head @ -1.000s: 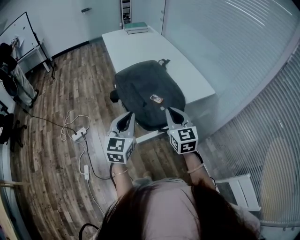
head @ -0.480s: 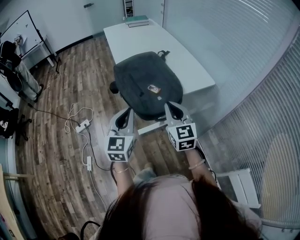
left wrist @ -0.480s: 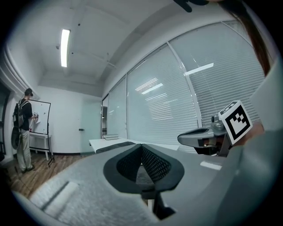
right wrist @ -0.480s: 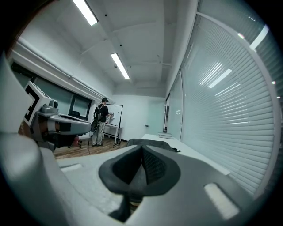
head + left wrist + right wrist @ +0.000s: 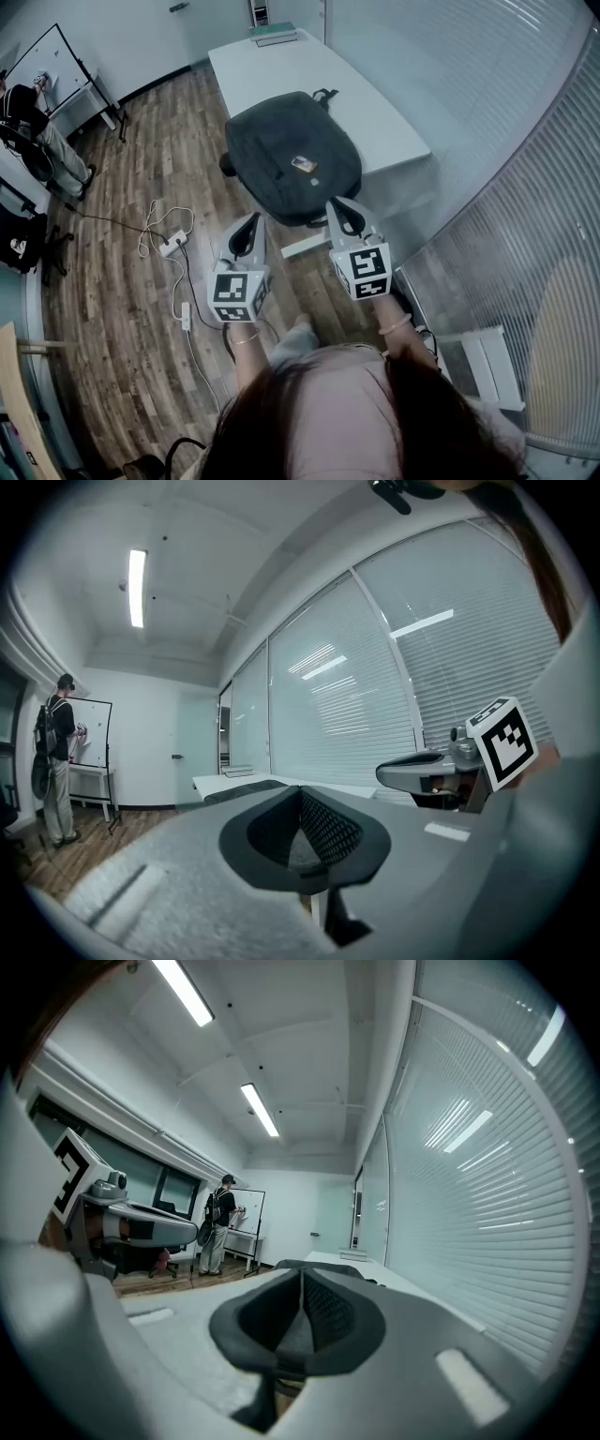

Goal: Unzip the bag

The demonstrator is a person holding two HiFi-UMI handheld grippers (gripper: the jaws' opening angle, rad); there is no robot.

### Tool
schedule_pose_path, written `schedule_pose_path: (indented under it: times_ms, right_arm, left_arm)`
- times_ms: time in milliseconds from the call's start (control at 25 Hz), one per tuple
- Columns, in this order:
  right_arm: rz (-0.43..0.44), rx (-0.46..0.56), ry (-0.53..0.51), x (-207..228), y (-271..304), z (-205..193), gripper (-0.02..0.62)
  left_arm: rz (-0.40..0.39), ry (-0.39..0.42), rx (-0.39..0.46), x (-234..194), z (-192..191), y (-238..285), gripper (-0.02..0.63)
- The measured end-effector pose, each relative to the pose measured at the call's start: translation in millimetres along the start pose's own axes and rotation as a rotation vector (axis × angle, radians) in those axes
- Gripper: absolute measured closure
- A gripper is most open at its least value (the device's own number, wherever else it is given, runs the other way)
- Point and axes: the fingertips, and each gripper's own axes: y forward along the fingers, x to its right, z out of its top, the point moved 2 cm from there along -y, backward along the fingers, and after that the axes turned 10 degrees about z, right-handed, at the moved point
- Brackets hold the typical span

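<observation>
While both tools hang short of it, the bag goes ungripped: left gripper point(image 5: 248, 232) & right gripper point(image 5: 340, 214), jaws pressed together w/ nothing between them, sit on the person's side of the bag point(image 5: 286, 150), neither touching it.

Bag, dark & rounded, lies flat on a white table point(image 5: 281, 70), its near end looking to jut past the edge; a small tag point(image 5: 303, 163) shows on top.

Likely trouble: zip pull is too small to spot from here, so a blind pinch may catch fabric instead. Jaws must part first, else they just nudge the bag. If one tool tugs the zip w/o the other pinning the bag, the whole thing could slide off toward the person. Floor left of the bag carries a power strip point(image 5: 174, 245) & loose cable, prob. a snag for feet.

Bag appears closed; contents hidden. Books point(image 5: 276, 36) lie well beyond the bag.
</observation>
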Motion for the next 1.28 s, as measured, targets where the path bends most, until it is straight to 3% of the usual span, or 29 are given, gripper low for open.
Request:
schedule_pose_path:
  times_ms: [720,1280]
  right_arm:
    - [-0.001,0.019,0.043,12,-21,-7,0.592]
    - [-0.007,0.023,0.07,17,-16,-12,0.592]
  left_arm:
    - [-0.007,0.032,-0.018,28,3,-9,0.597]
    - [-0.062,0.073,-0.023,38,4,0,0.597]
